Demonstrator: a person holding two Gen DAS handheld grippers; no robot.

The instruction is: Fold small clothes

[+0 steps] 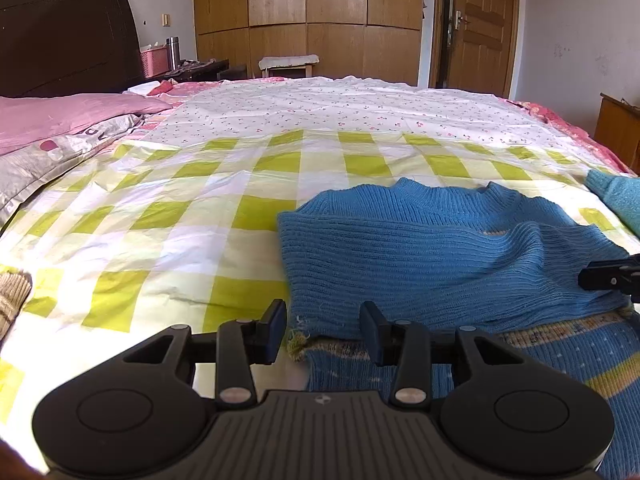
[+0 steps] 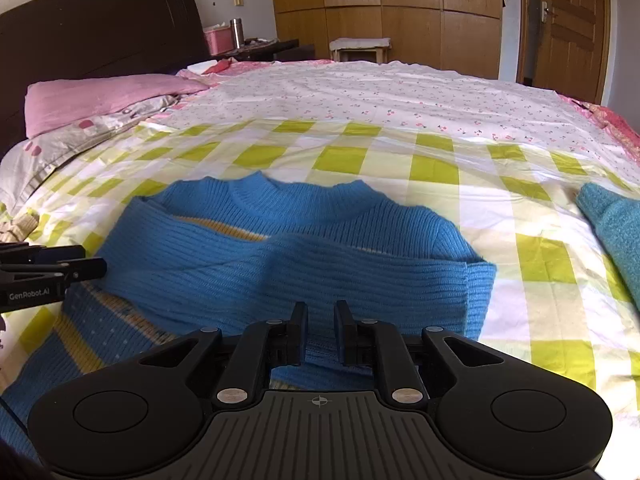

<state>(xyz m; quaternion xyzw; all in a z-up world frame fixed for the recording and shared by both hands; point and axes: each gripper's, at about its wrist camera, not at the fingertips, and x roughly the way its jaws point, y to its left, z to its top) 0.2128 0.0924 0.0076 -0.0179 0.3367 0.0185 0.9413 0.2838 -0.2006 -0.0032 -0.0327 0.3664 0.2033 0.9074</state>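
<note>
Both grippers are hovering at the near edge of the blue knit sweater [image 2: 288, 248], lying sleeves-folded on the checked bedsheet [image 1: 160, 216]. Left gripper [image 1: 323, 332] fingers are standing apart, astride the frayed hem corner; right gripper [image 2: 321, 330] fingers are narrowly apart, unclamped. Uneven grips risk dragging the sleeves loose.

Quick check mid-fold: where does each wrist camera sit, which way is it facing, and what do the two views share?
Left wrist: on the left gripper, at the blue sweater's left edge, facing the wardrobe; right gripper's tip at right.
Right wrist: on the right gripper, over the sweater's folded sleeves, same heading; left gripper at left.
Shared: sweater, checked sheet, wardrobe.
</note>
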